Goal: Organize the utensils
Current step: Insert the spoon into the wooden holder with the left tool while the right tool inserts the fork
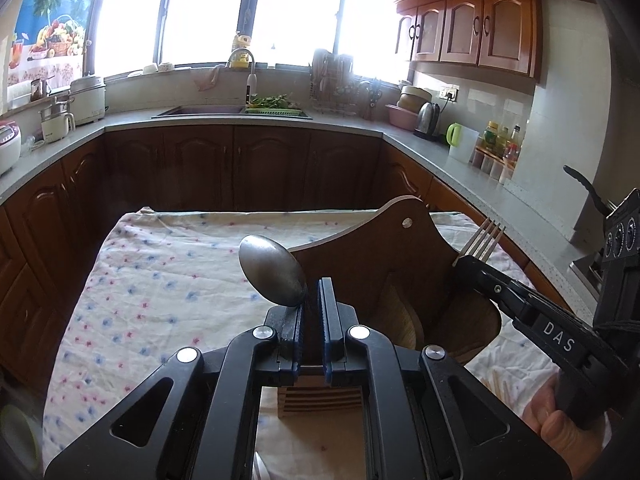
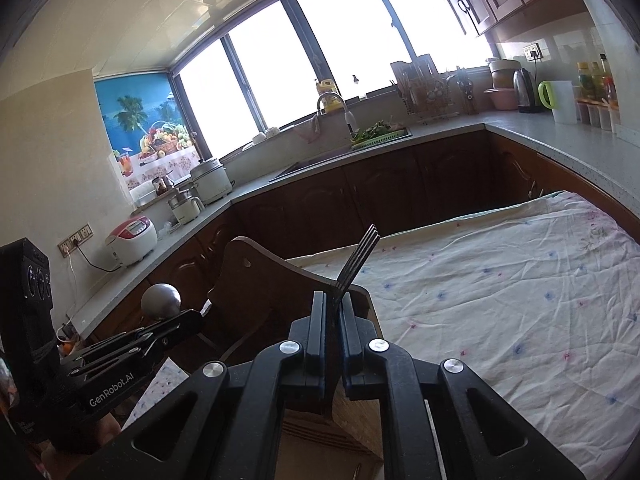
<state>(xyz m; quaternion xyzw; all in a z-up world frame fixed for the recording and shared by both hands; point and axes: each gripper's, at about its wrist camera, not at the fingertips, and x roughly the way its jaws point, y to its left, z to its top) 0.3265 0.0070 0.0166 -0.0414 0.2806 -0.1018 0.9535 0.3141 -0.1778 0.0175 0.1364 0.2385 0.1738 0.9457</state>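
Observation:
My left gripper (image 1: 309, 300) is shut on a metal spoon (image 1: 273, 271), bowl end up, just above the near left rim of a wooden utensil holder (image 1: 360, 276). My right gripper (image 2: 332, 304) is shut on a metal fork (image 2: 358, 258), tines up, over the holder (image 2: 280, 284). In the left wrist view the right gripper (image 1: 464, 264) and fork (image 1: 482, 242) stand at the holder's right rim. In the right wrist view the left gripper (image 2: 196, 316) and spoon (image 2: 161, 300) are at the holder's left. The utensil handles are hidden.
The holder stands on a table covered with a flowered cloth (image 1: 160, 280), also seen in the right wrist view (image 2: 500, 300). Beyond it run kitchen counters (image 1: 240, 122) with a sink, rice cookers, a kettle (image 1: 426, 120) and bottles. A hand (image 1: 560, 432) holds the right gripper.

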